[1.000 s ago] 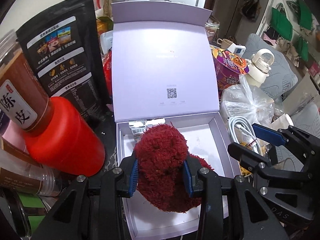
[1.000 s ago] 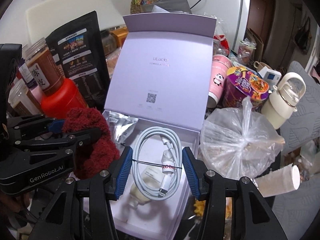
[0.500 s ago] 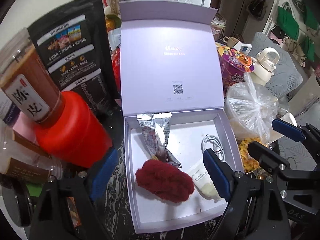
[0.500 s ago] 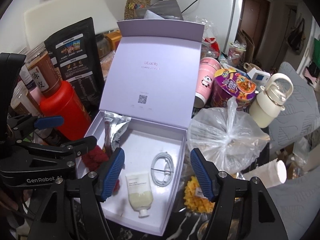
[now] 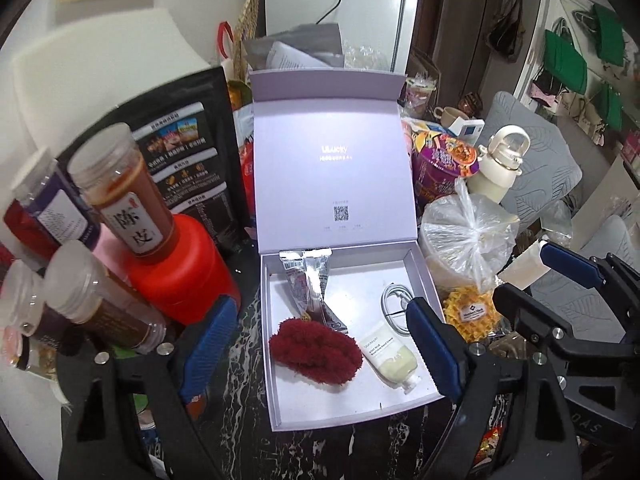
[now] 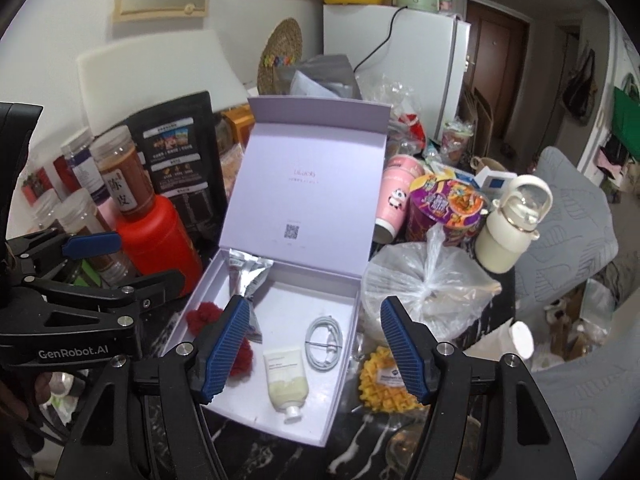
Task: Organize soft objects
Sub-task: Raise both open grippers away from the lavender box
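Having let go of the fuzzy dark-red sock [image 5: 315, 350] and white coiled cable [image 6: 325, 343], both lying in the open lavender box [image 5: 425, 273], I am holding my left gripper [image 5: 320, 350] and right gripper [image 6: 316, 346] wide open, judging the next soft item needs picking.

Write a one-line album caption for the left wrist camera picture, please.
Open left gripper above a lilac box holding a fuzzy red sock, hand cream tube, white cable and foil packets.
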Demonstrator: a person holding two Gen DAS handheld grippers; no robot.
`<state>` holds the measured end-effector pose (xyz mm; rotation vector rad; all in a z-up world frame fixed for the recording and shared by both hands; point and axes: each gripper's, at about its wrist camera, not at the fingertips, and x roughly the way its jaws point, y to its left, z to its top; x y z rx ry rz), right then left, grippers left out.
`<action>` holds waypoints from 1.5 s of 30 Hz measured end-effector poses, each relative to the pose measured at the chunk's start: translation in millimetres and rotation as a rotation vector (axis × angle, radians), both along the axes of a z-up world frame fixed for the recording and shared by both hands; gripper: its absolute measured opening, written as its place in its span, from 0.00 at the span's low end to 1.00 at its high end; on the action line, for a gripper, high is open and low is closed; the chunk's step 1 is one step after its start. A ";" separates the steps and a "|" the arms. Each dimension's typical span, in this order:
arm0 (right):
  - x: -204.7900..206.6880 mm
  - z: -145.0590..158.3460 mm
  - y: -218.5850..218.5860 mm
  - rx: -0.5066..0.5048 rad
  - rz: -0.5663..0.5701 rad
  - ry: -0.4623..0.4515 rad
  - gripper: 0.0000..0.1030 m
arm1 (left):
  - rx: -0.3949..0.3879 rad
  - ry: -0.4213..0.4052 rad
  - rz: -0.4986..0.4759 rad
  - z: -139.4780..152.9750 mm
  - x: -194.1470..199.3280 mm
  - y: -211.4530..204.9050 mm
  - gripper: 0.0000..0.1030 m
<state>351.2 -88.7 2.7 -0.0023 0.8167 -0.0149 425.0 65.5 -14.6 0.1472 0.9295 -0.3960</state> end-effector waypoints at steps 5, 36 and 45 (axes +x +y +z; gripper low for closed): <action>-22.8 23.4 2.1 0.003 0.008 -0.050 0.67 | -0.005 -0.054 0.012 26.4 -22.4 4.7 0.85; -177.2 85.1 -20.6 0.042 0.137 -0.207 0.67 | -0.035 -0.209 0.110 102.2 -198.4 -5.1 0.85; -223.1 88.2 -39.3 0.053 0.185 -0.217 0.68 | -0.040 -0.211 0.166 103.4 -254.3 -17.9 0.85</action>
